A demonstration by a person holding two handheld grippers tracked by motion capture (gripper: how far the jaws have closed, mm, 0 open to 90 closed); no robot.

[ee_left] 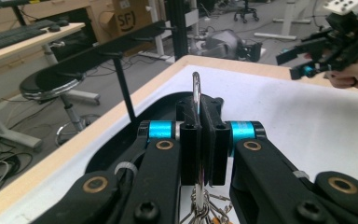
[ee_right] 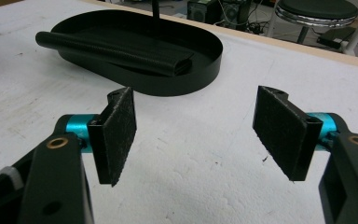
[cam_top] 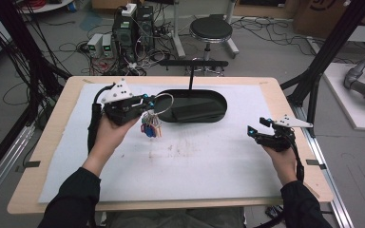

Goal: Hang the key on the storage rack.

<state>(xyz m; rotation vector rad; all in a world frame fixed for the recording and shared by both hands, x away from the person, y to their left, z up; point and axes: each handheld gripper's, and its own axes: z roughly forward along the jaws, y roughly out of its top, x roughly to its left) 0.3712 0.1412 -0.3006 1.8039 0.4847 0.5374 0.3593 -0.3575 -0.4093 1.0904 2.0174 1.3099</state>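
My left gripper (cam_top: 147, 100) (ee_left: 199, 105) is shut on a metal key ring (cam_top: 164, 101) (ee_left: 196, 86), held above the table just left of the black oval tray (cam_top: 221, 113). A bundle of small colourful tags (cam_top: 150, 125) dangles from the ring under the jaws. In the tray (ee_right: 205, 70) lies a flat black rolled strip (ee_right: 116, 49). A thin black post with a crossbar (cam_top: 193, 62) (ee_left: 98, 53) rises behind the tray. My right gripper (cam_top: 259, 128) (ee_right: 200, 112) (ee_left: 303, 58) stands open over the white mat at the right, nothing between its pads.
A white mat (cam_top: 185, 161) covers the wooden table (cam_top: 52, 142). Behind the table a black stool (cam_top: 211, 29), computer boxes (cam_top: 133, 28) and loose cables sit on the floor. A black frame post (cam_top: 332, 42) slants at the right.
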